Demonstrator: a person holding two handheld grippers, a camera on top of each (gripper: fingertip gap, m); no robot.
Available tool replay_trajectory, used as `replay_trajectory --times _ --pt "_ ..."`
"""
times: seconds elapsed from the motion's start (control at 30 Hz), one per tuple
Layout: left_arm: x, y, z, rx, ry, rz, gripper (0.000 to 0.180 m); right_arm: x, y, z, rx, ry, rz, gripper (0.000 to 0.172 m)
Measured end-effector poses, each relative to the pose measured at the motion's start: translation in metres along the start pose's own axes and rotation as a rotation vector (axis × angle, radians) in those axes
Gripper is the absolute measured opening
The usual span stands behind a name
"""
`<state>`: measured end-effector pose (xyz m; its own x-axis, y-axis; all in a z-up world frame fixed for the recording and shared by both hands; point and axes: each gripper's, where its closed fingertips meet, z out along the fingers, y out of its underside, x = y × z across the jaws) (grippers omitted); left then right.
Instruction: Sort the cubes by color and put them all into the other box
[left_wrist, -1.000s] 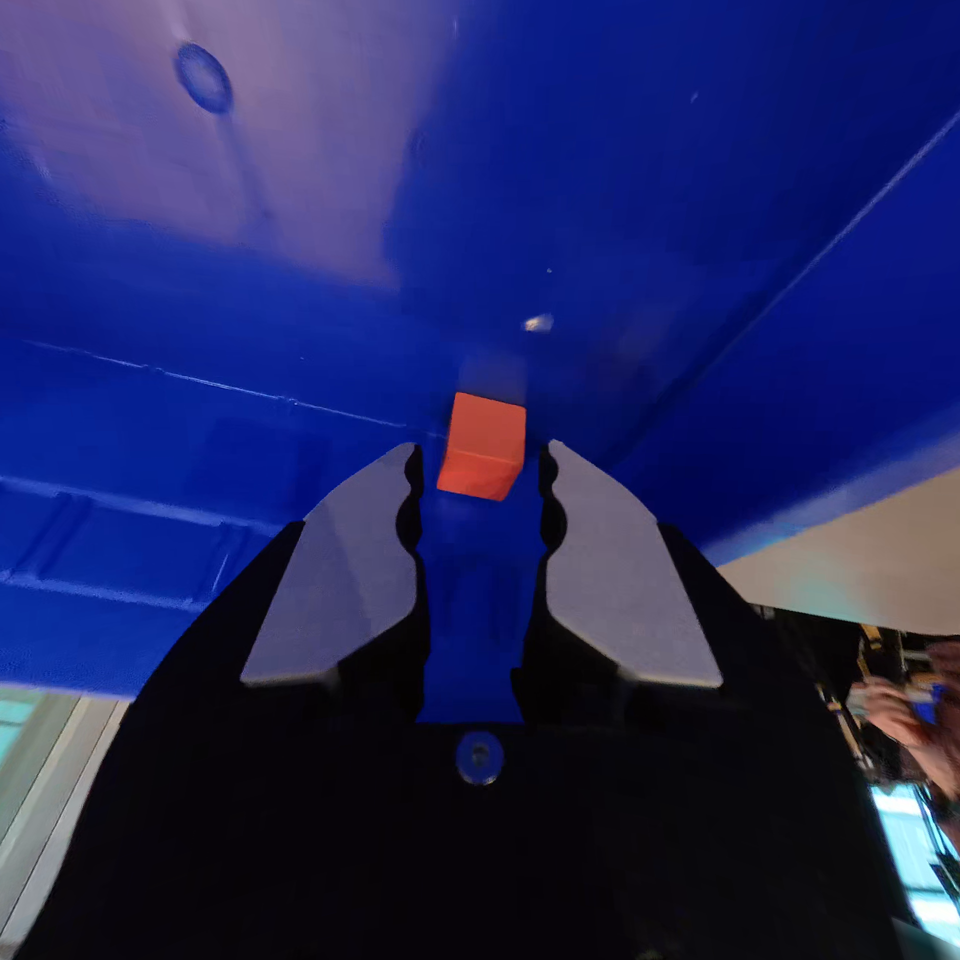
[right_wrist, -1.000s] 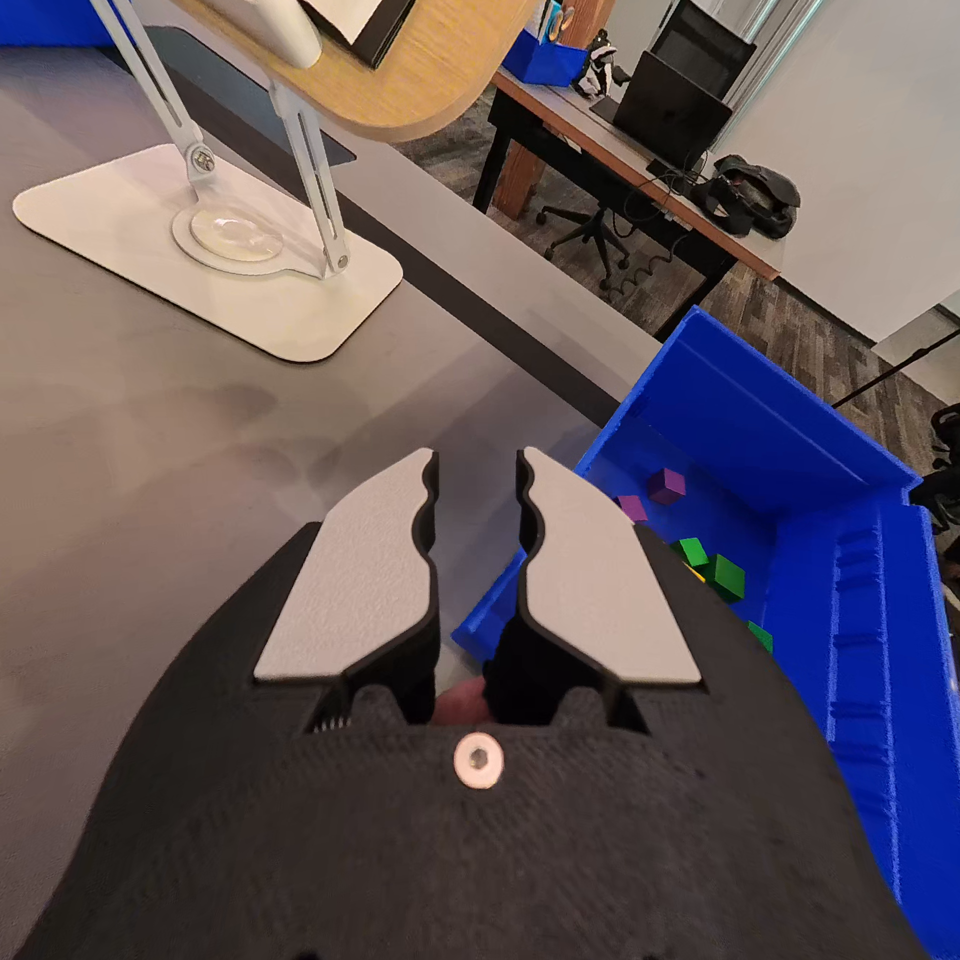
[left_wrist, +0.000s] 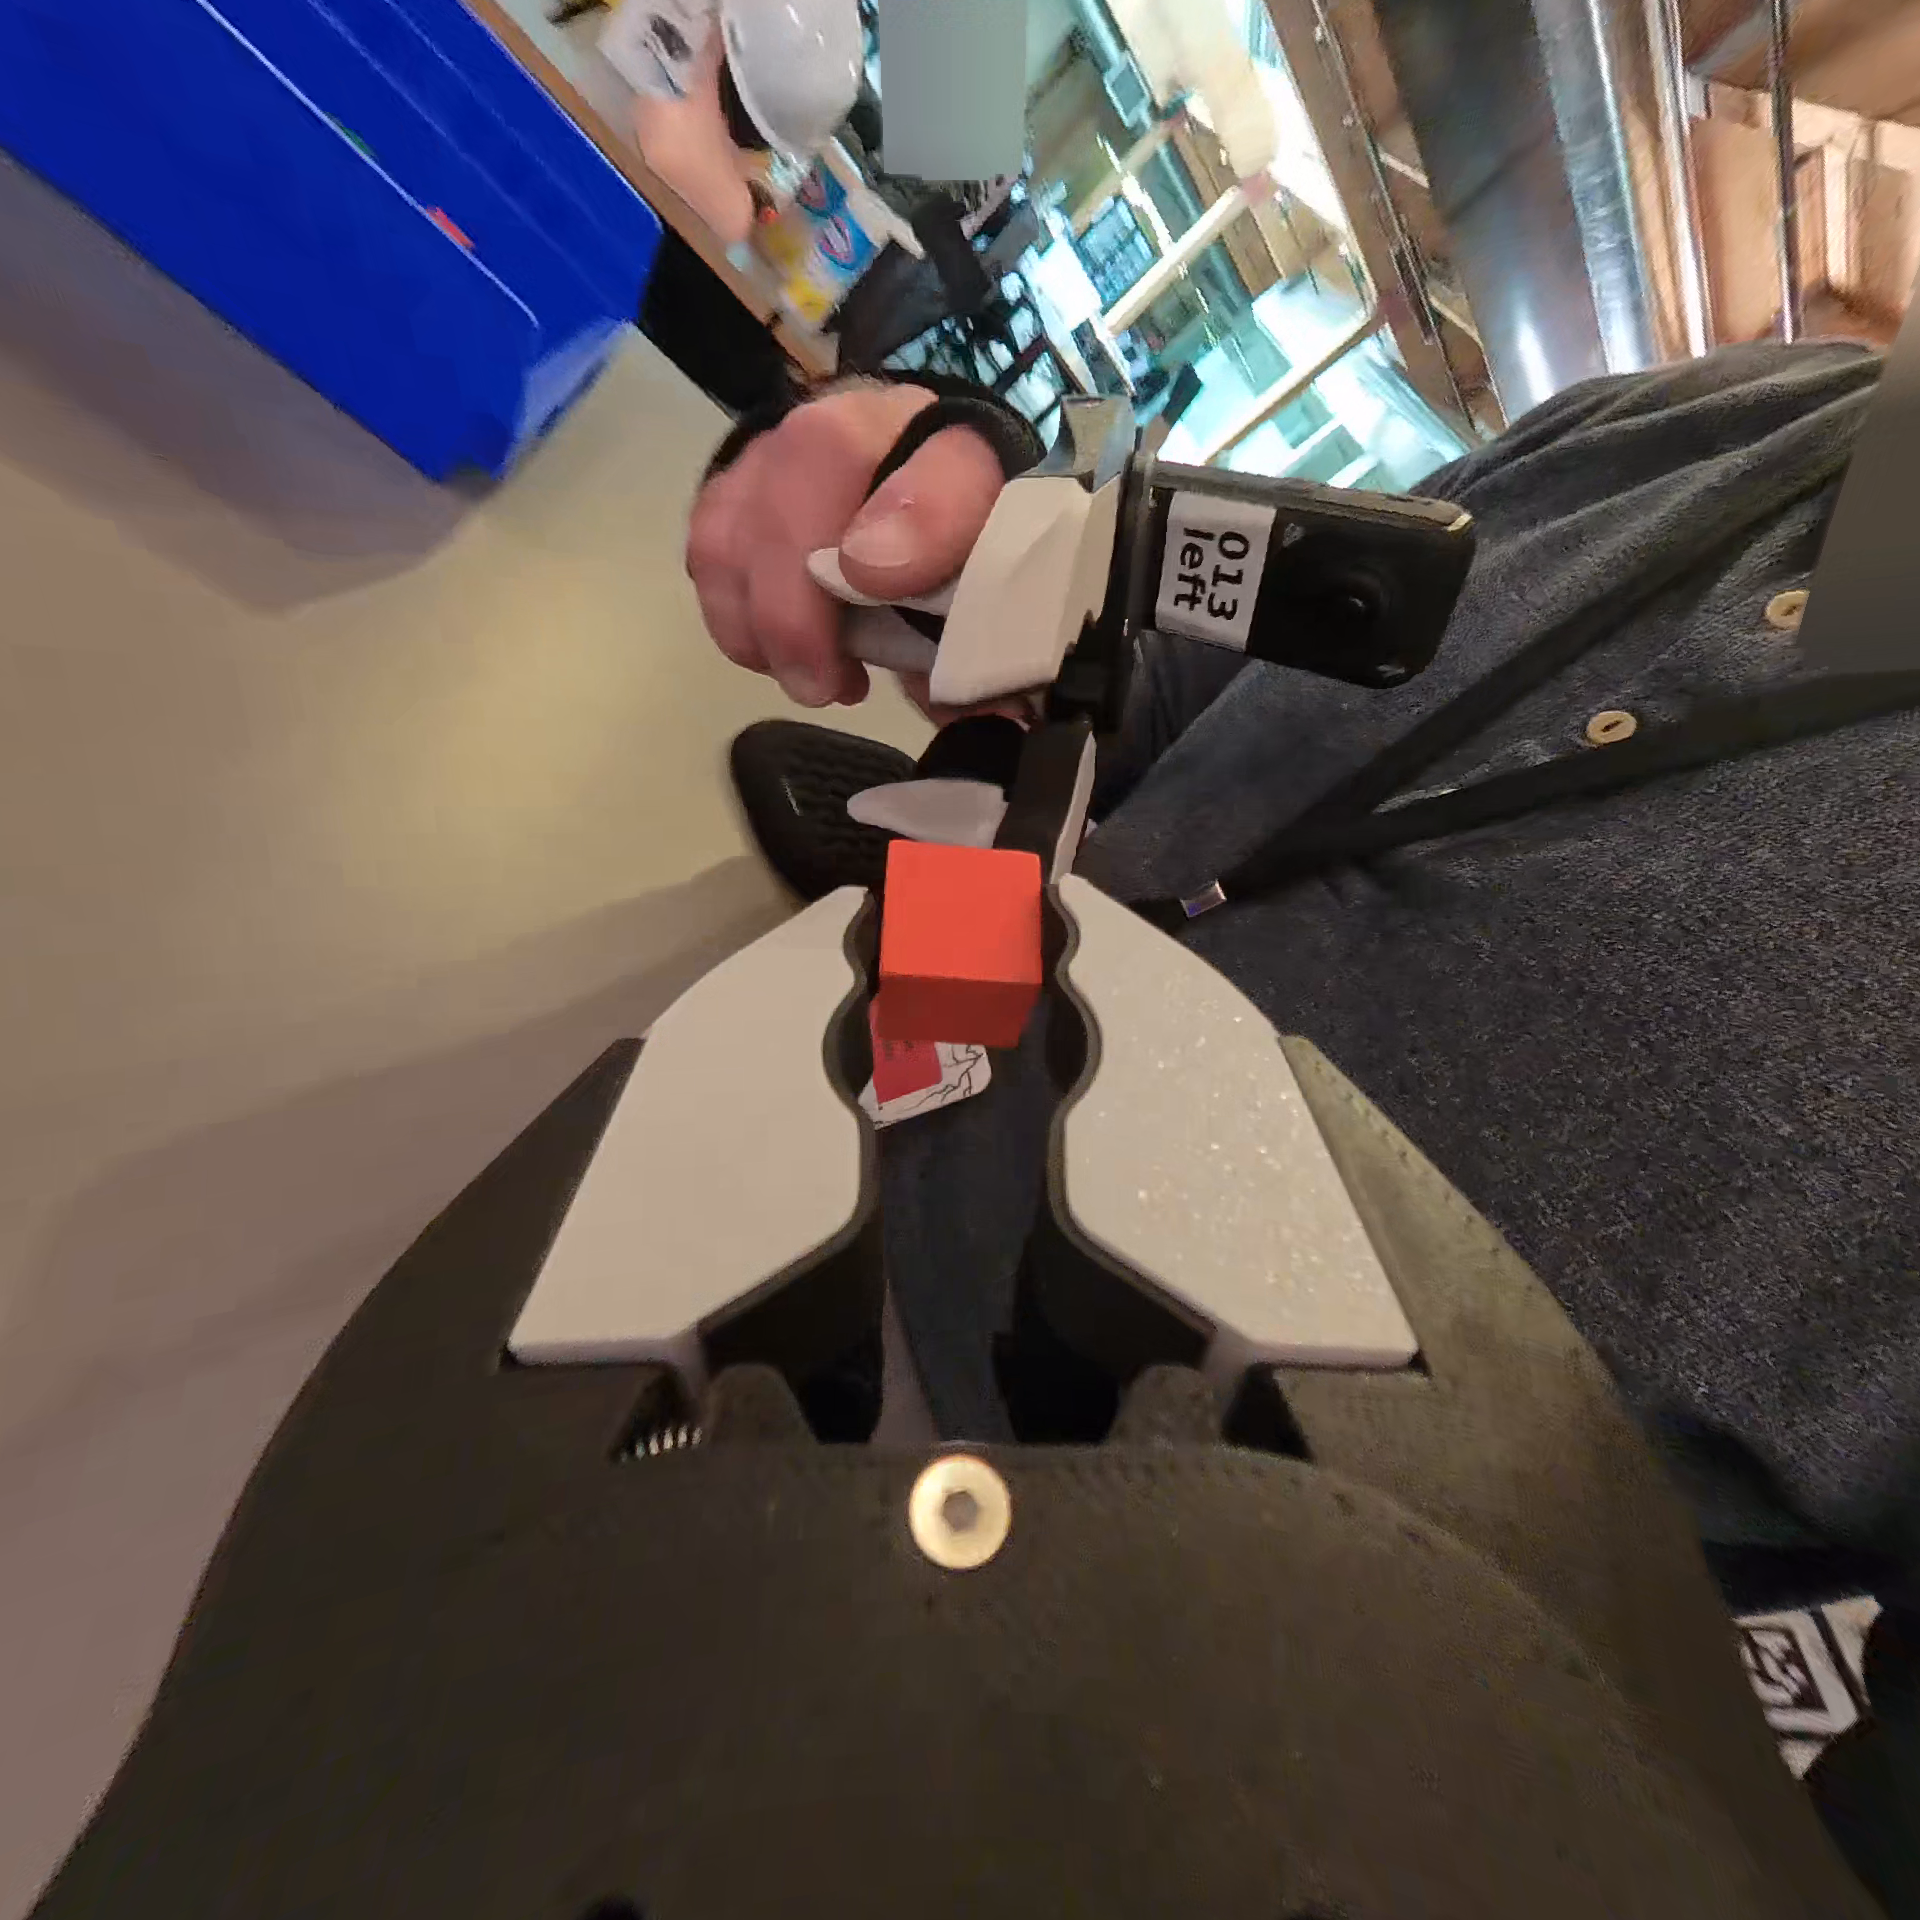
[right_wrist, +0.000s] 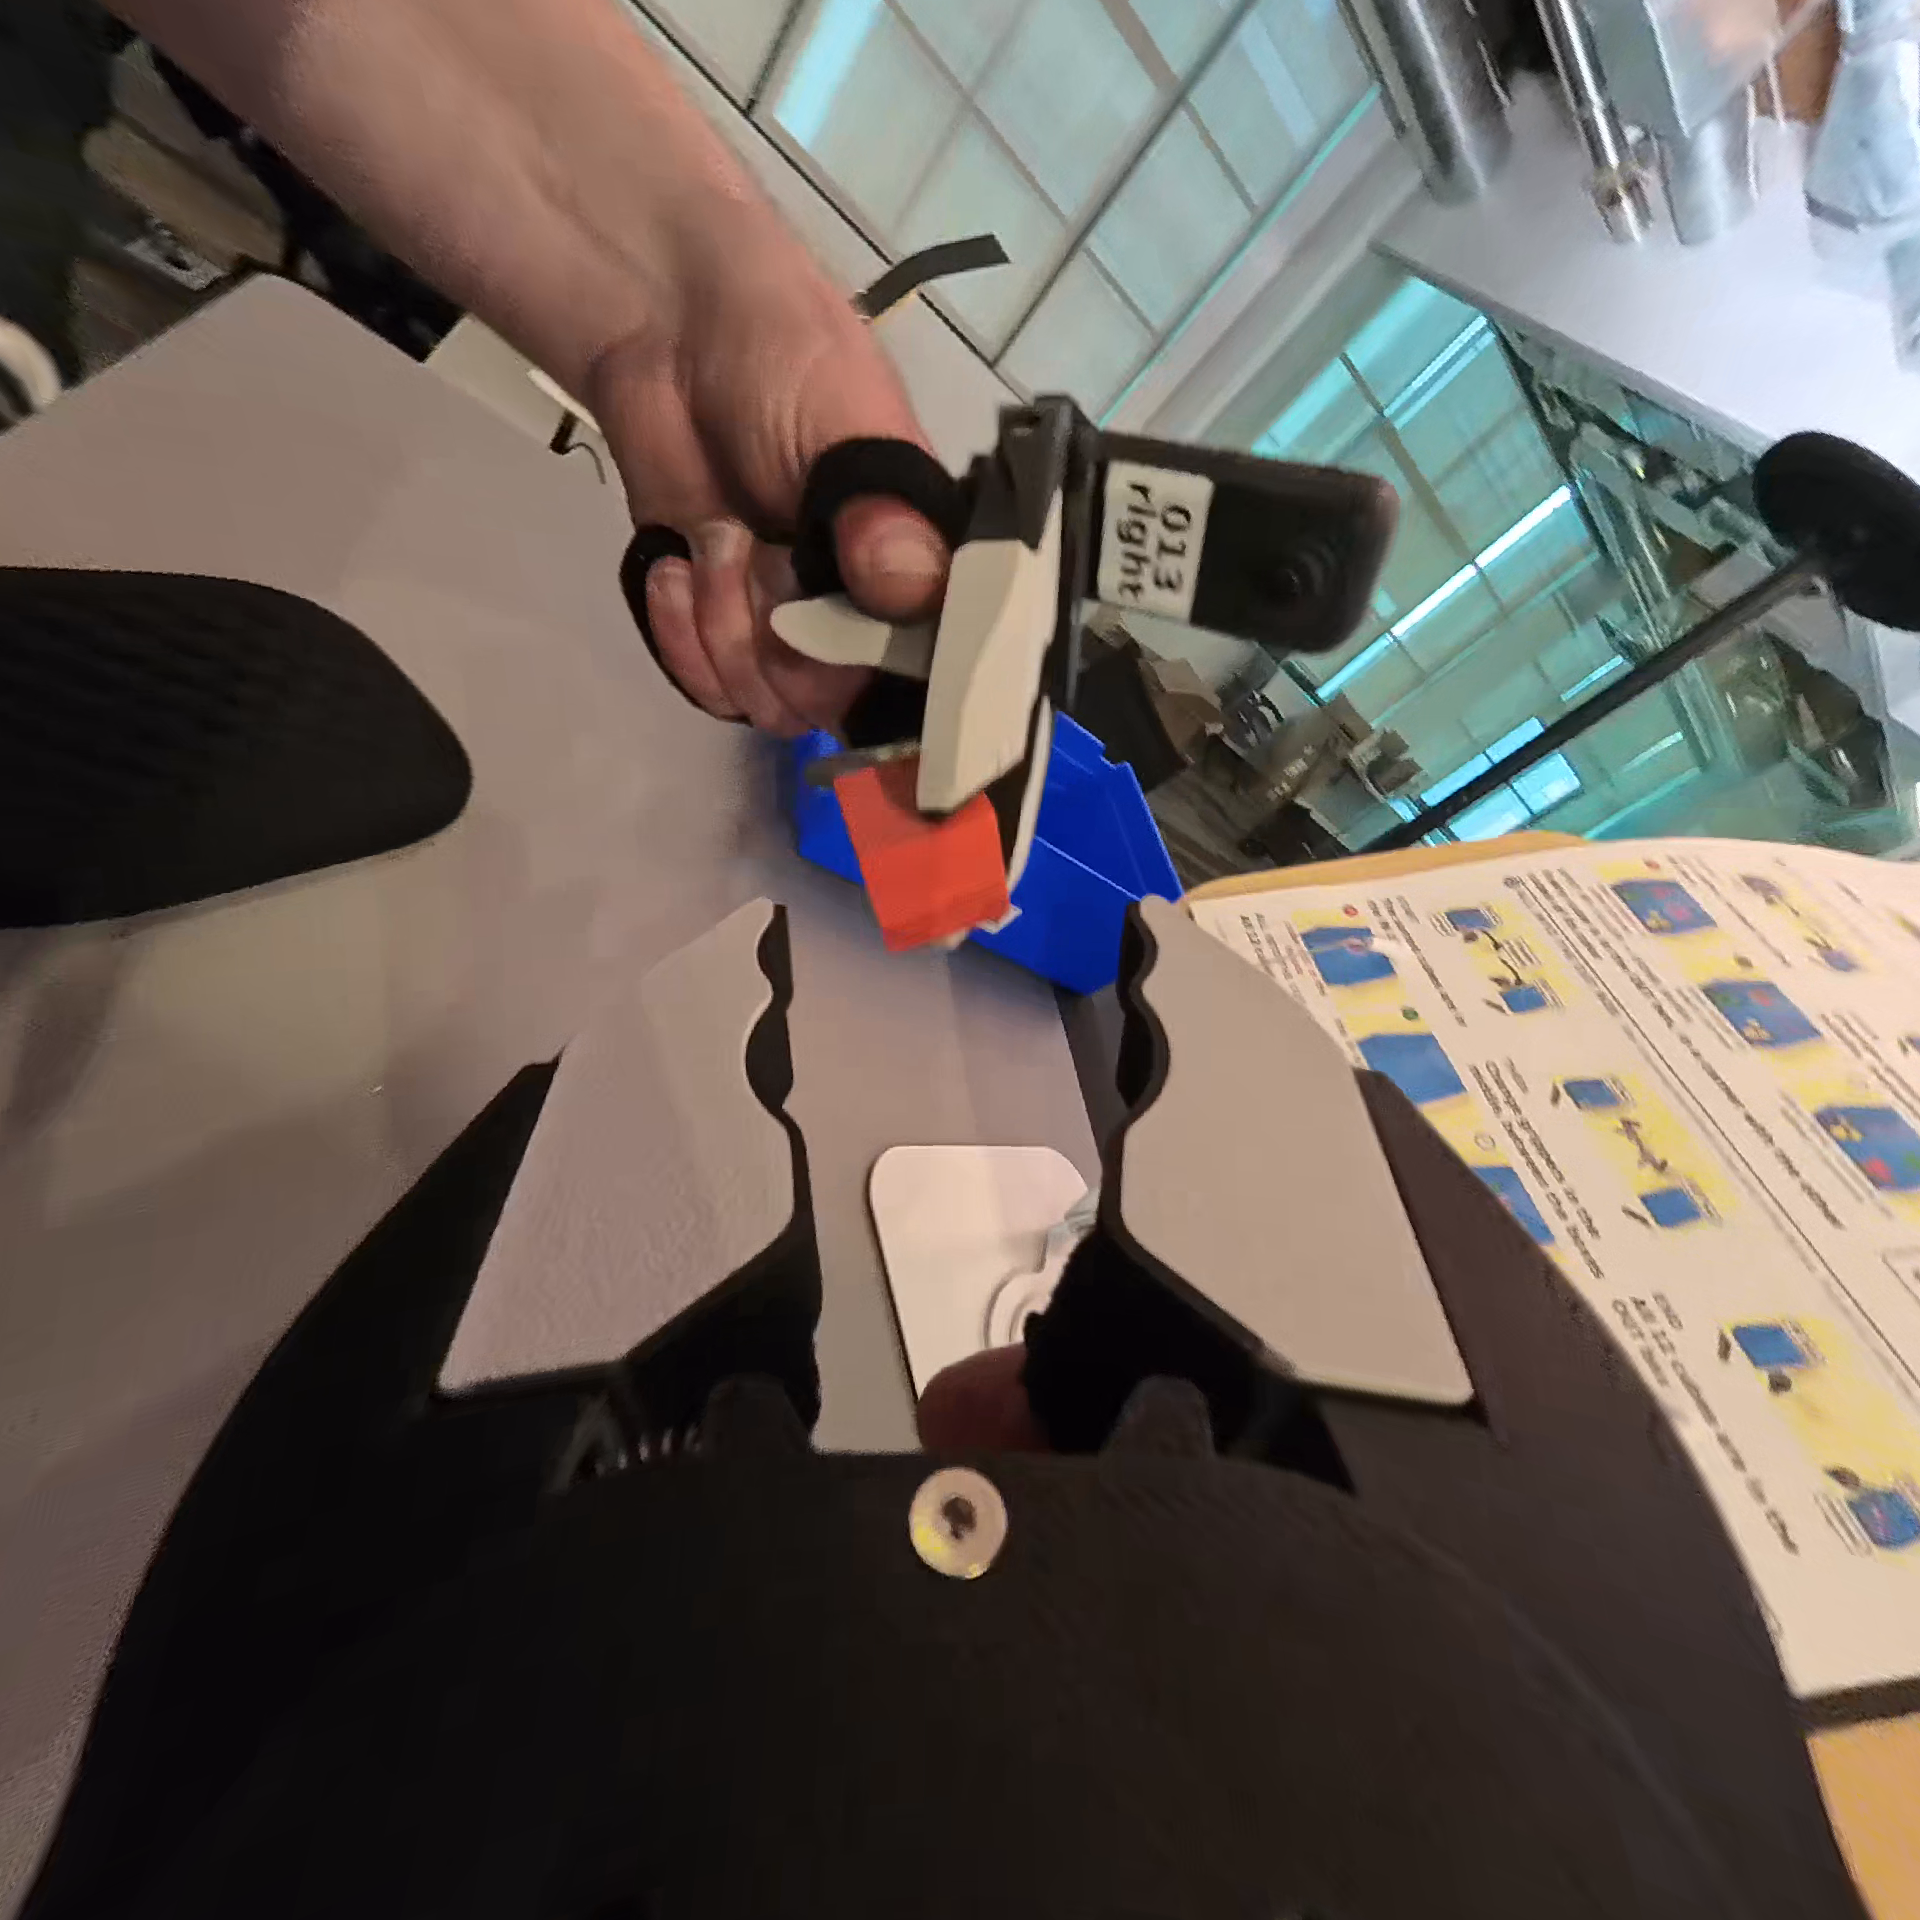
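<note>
My left gripper (left_wrist: 961, 904) is shut on an orange-red cube (left_wrist: 961, 935); both pads press its sides and it is held in the air. The right wrist view shows the same cube (right_wrist: 920, 862) clamped in the left gripper (right_wrist: 987, 821), in front of a blue box (right_wrist: 1081, 894). My right gripper (right_wrist: 953, 920) is open and empty, its fingers wide apart just short of the cube. The right gripper (left_wrist: 997, 821), in a hand (left_wrist: 790, 540), also shows in the left wrist view, just beyond the cube. Another blue box (left_wrist: 312, 208) stands at the upper left.
A grey table (right_wrist: 312, 1039) lies below. A printed sheet (right_wrist: 1558, 1143) on a wooden board is on the right, with a white stand base (right_wrist: 966, 1226) under it. A black mesh chair part (right_wrist: 208, 738) is at the left. The person's dark shirt (left_wrist: 1558, 1039) fills the right.
My left gripper closed on the orange-red cube inside the blue box, lifted it out and turned to face the right gripper. My right gripper swung round and opened wider.
</note>
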<state>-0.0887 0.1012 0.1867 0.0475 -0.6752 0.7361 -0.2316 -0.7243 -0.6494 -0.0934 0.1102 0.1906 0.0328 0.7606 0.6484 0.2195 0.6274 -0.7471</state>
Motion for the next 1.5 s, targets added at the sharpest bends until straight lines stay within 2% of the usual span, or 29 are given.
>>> replay_trajectory --times 0.1,0.27,0.43,0.63,0.67,0.73,0.9,1.03,1.13,1.17,1.2,1.23,1.33,1.5 --pt "0.010 0.004 0.020 -0.040 0.061 -0.006 0.029 -0.010 -0.005 -0.003 0.001 -0.030 -0.030 0.057" --pt "0.015 0.006 0.040 -0.069 0.124 -0.027 0.029 -0.022 -0.006 -0.012 -0.006 -0.042 -0.045 0.030" --pt "0.021 0.001 0.054 -0.055 0.206 -0.054 0.029 -0.022 -0.008 -0.026 0.001 -0.028 0.011 0.029" --pt "0.021 -0.022 0.054 0.070 0.240 -0.052 0.033 -0.001 -0.003 -0.056 0.012 0.071 0.124 0.030" --pt "0.021 -0.024 0.051 0.088 0.239 -0.043 0.027 0.004 0.002 -0.064 0.000 0.096 0.143 0.030" --pt "0.022 -0.026 0.043 0.127 0.241 -0.023 0.001 0.017 0.023 -0.085 -0.054 0.148 0.193 0.029" --pt "0.007 -0.016 0.033 0.175 0.125 -0.015 0.000 0.064 0.116 -0.159 -0.297 0.367 0.279 0.029" --pt "0.003 -0.004 0.036 0.180 0.102 -0.037 0.000 0.098 0.203 -0.227 -0.538 0.525 0.351 0.029" --pt "0.001 0.003 0.044 0.162 0.099 -0.063 0.000 0.114 0.262 -0.265 -0.694 0.590 0.442 0.030" --pt "-0.001 0.007 0.047 0.142 0.093 -0.071 0.000 0.117 0.282 -0.275 -0.741 0.603 0.489 0.032" --pt "-0.002 0.011 0.051 0.121 0.087 -0.077 0.000 0.117 0.302 -0.284 -0.799 0.612 0.541 0.047" --pt "-0.002 0.014 0.054 0.105 0.082 -0.079 0.000 0.115 0.318 -0.291 -0.852 0.601 0.576 0.053" --pt "-0.003 0.019 0.060 0.078 0.058 -0.074 0.001 0.115 0.332 -0.304 -0.910 0.619 0.557 0.054" --pt "-0.011 0.020 0.059 0.101 0.000 -0.083 0.000 0.109 0.300 -0.302 -0.844 0.667 0.536 0.045"
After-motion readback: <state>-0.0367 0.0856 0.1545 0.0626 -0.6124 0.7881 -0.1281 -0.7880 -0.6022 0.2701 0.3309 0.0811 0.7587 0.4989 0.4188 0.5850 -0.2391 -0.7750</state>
